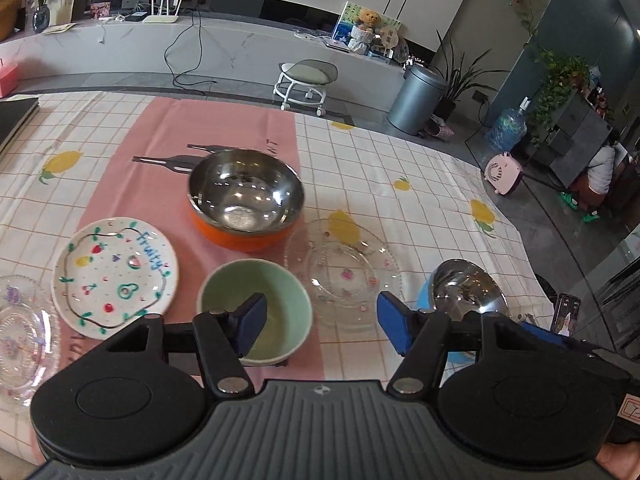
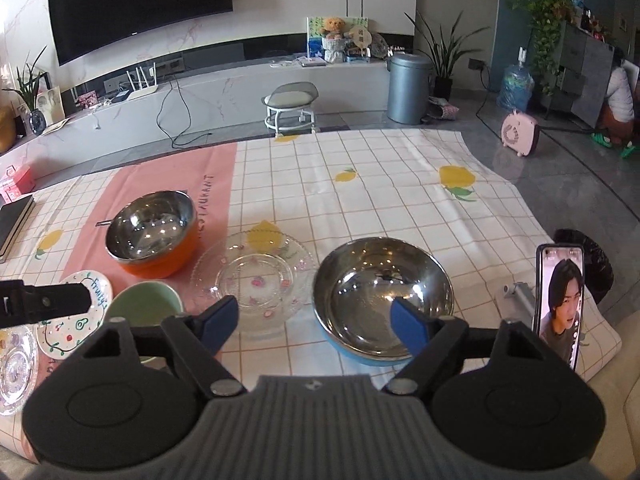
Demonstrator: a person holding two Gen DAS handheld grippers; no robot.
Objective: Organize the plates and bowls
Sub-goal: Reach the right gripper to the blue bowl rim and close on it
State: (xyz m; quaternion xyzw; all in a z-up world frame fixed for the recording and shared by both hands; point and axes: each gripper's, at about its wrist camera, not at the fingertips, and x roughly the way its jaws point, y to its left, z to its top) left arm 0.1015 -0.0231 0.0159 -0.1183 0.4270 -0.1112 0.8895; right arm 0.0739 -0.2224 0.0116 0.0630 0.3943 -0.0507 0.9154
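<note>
Orange bowl (image 1: pixel 244 236) — checked tablecloth (image 1: pixel 400 168)

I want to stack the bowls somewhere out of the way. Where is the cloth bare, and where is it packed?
Bare: the checked cloth beyond the clear glass plate and blue-bottomed steel bowl, toward the far edge. Crowded: the near left, where the orange bowl, green bowl and fruit-painted plate sit close together.

I note a mirror-bright steel liner in the orange bowl (image 1: pixel 245 200), its outer shell glossy, probably plastic. The blue bowl (image 2: pixel 382 300) has the same polished steel inside. The green bowl (image 1: pixel 256 312) looks like smooth glazed ceramic. The clear plate (image 2: pixel 252 280) is pressed glass with a beaded rim. The painted plate (image 1: pixel 116 276) is glossy white. The tablecloth (image 2: pixel 380 184) is matt, creased cloth.
</note>
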